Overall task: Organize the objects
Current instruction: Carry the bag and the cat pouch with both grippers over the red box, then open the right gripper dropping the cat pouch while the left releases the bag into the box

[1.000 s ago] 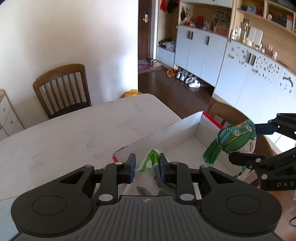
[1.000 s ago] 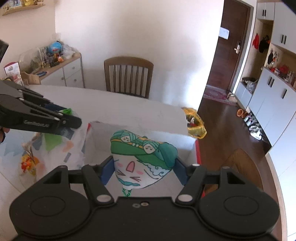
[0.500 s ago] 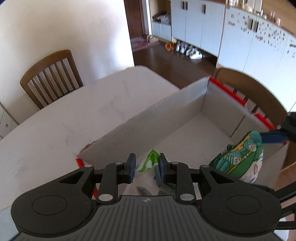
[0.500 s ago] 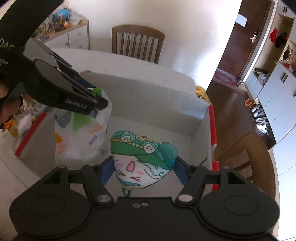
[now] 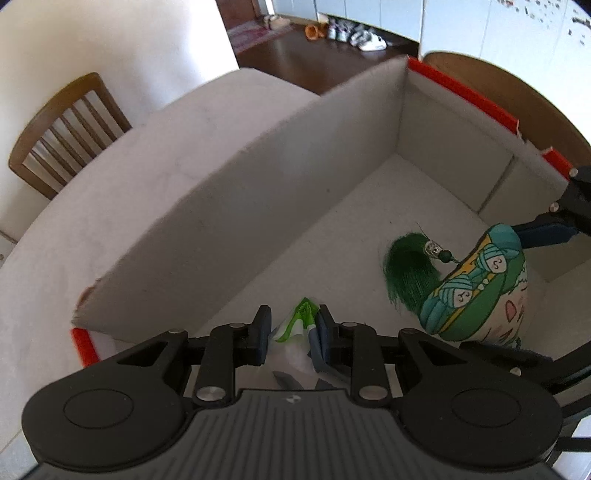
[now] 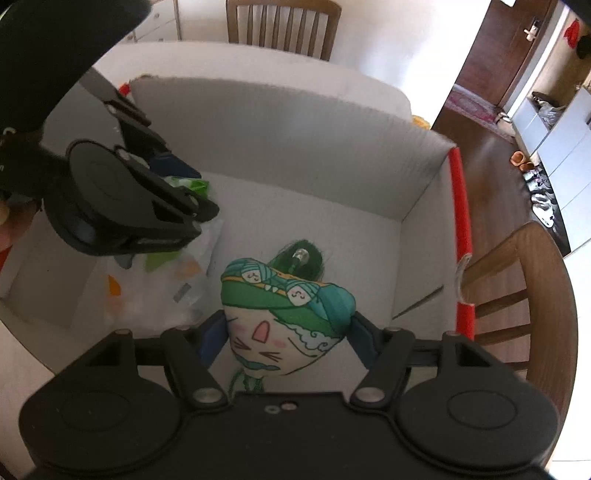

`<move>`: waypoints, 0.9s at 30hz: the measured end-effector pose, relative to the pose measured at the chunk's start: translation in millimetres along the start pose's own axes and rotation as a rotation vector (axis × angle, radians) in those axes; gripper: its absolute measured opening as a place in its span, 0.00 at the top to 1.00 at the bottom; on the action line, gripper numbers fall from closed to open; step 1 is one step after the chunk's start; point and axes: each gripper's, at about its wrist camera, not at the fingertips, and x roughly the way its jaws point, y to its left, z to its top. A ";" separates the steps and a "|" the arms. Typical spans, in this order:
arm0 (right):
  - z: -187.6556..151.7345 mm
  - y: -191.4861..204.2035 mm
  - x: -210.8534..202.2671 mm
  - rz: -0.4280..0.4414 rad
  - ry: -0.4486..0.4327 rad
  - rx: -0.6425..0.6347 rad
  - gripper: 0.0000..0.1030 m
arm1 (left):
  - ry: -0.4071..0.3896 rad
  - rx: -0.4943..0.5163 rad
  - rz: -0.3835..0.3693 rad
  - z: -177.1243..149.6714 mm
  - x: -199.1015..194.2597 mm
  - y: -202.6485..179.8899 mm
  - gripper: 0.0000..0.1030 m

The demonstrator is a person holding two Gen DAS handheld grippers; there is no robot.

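Note:
A white cardboard box (image 5: 295,177) (image 6: 295,155) with red edges stands open on the table. My left gripper (image 5: 291,328) (image 6: 184,192) is shut on the bunched top of a clear plastic bag (image 5: 301,321) (image 6: 166,280) with green and orange print, which hangs inside the box on the left side. My right gripper (image 6: 288,328) is shut on a stuffed cloth charm (image 6: 284,306) (image 5: 480,288) with a cartoon face and green band. Its green tassel (image 5: 410,266) (image 6: 303,258) touches the box floor.
The box sits on a pale table (image 5: 129,184). Wooden chairs stand at the far side (image 5: 62,129) (image 6: 280,26) and by the box's right wall (image 6: 524,295). A dark wood floor, shoes and white cabinets lie beyond.
Both grippers have come down from above the box rim into the box, each still holding its object. The tassel now rests on the box floor.

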 end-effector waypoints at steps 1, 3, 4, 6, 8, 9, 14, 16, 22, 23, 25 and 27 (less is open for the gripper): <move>-0.1 0.9 1.1 -0.003 0.007 0.000 0.34 | 0.006 0.003 -0.001 0.0 2.1 -1.1 0.75; -0.5 2.1 3.5 -0.003 0.021 0.004 0.34 | 0.015 0.006 -0.003 -0.4 5.4 -2.8 0.75; -0.7 2.4 5.4 -0.007 0.027 0.008 0.34 | 0.019 0.010 -0.005 -0.9 6.7 -3.8 0.75; 0.3 3.4 7.9 -0.008 0.034 0.009 0.33 | 0.024 0.015 -0.008 -1.4 9.1 -6.1 0.75; 1.3 3.6 9.8 -0.005 0.041 0.011 0.33 | 0.029 0.016 -0.017 -3.0 11.2 -7.5 0.75; 0.7 4.7 9.8 -0.004 0.043 0.013 0.33 | 0.030 0.014 -0.018 -3.6 12.1 -8.1 0.74; 0.7 1.2 10.5 -0.005 0.052 0.009 0.30 | 0.036 -0.013 -0.020 -5.1 11.1 -7.6 0.70; -0.2 1.4 8.9 0.001 0.050 0.011 0.29 | 0.036 -0.017 -0.016 -1.4 10.9 -5.8 0.56; -3.2 -3.1 -0.7 0.009 0.021 0.020 0.26 | 0.006 -0.027 -0.007 -1.8 1.4 -5.6 0.43; -3.3 -4.5 -3.2 0.010 0.014 0.024 0.25 | -0.001 -0.034 -0.009 -1.8 -1.3 -4.7 0.43; -5.9 -5.1 -9.8 0.007 0.002 0.031 0.24 | -0.018 -0.048 -0.014 -2.5 -8.4 -2.3 0.43; -11.5 -5.0 -18.4 0.008 -0.016 0.042 0.18 | -0.038 -0.061 -0.014 -4.1 -16.4 -0.1 0.43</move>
